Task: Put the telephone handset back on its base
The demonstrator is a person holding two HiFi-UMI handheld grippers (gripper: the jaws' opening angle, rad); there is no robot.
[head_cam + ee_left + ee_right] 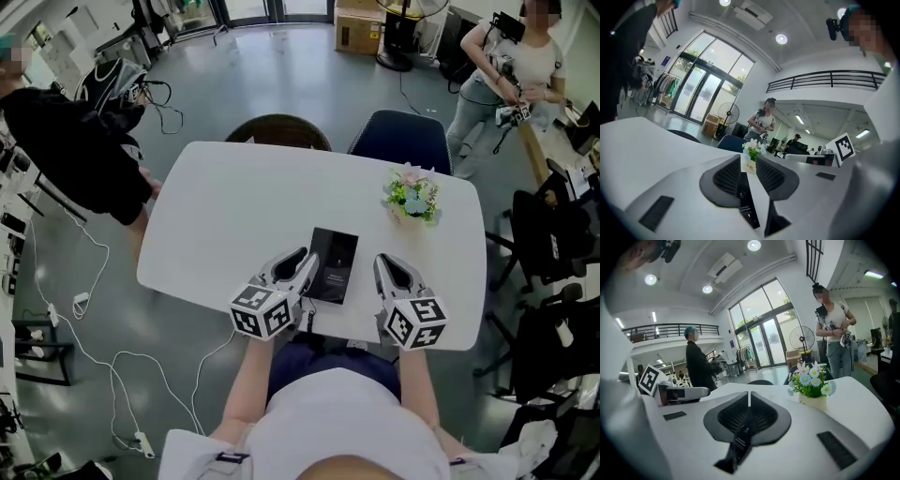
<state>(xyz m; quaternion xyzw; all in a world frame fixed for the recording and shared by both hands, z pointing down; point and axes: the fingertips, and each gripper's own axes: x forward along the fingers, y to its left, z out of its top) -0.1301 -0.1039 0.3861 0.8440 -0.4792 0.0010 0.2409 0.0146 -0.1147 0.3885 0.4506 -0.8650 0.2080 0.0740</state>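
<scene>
No handset or base shows in any view, so the step in hand cannot be judged. The tabletop (234,216) carries only a black box (333,265) and a flower pot (412,197). The left tongs (749,159) hang partly apart and empty, and the right tongs (749,397) are together, flanking the box. Any next move first calls for finding the phone.

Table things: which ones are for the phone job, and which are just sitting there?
For the job: left gripper, right gripper. No phone or base shows anywhere.
Just sitting there: flat black box, flower pot, both on the white table.
</scene>
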